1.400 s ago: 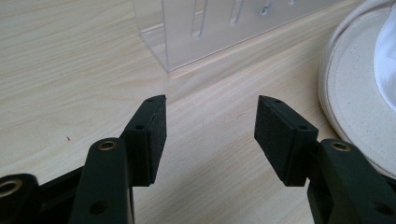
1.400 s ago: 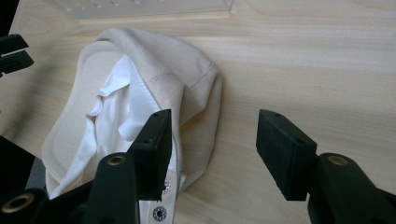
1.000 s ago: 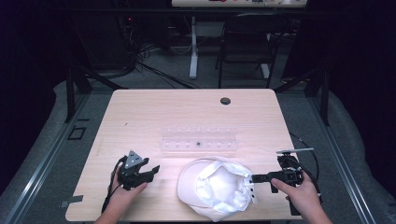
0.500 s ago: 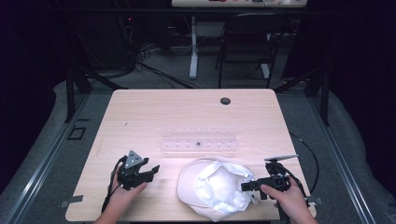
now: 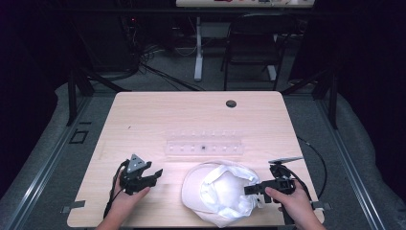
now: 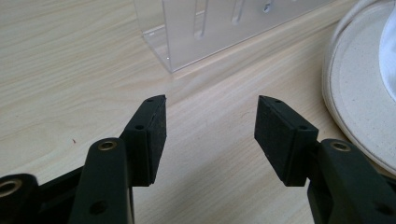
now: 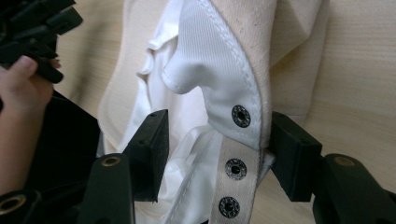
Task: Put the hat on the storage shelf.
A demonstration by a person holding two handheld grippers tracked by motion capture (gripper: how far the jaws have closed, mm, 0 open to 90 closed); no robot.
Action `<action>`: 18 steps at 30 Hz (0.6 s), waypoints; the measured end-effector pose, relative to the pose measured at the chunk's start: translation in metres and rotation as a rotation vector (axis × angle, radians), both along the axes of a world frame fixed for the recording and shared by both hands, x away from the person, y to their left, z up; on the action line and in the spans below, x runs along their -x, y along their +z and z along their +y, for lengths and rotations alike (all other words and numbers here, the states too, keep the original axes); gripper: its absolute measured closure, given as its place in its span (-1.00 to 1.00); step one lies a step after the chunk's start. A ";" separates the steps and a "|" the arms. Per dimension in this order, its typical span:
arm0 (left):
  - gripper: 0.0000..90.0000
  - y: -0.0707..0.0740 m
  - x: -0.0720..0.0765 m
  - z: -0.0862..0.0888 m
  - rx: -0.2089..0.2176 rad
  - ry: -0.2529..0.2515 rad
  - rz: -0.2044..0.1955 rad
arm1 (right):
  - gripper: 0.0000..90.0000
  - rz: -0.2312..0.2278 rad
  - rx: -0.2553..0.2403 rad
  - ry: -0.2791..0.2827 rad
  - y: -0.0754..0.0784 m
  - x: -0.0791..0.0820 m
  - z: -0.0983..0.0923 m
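Note:
A cream cap (image 5: 218,191) lies upside down near the table's front edge, its white lining facing up. My right gripper (image 5: 250,190) is at the cap's right side. In the right gripper view it (image 7: 219,140) is open, its jaws straddling the cap's back edge and snap strap (image 7: 236,168); the right jaw touches the outer fabric and the left jaw stands apart inside. My left gripper (image 5: 155,173) rests on the table left of the cap. It (image 6: 210,126) is open with bare wood between its jaws, and the cap's brim (image 6: 359,93) lies to its right.
A clear plastic rack (image 5: 205,146) lies across the middle of the wooden table (image 5: 167,115), just behind the cap; it (image 6: 210,28) is close ahead of the left gripper. A dark grommet (image 5: 231,103) sits near the far edge. A chair and cables stand beyond the table.
My right gripper has moved left and toward the near edge, bringing its jaws over the cap's back edge. The left gripper has stayed in place.

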State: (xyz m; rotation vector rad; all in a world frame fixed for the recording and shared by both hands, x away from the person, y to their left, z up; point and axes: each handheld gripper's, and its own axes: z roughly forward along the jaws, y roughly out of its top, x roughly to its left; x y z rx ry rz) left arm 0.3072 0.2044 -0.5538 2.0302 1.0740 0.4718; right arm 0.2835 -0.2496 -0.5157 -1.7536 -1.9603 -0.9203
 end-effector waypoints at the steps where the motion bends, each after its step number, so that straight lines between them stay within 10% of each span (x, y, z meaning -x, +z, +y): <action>1: -0.02 0.000 0.000 0.001 0.003 0.003 0.001 | -0.03 -0.001 -0.012 -0.003 0.002 0.000 0.000; 18: -0.02 0.001 -0.003 0.007 0.011 0.019 0.004 | 0.58 0.009 0.011 -0.010 0.029 -0.016 0.010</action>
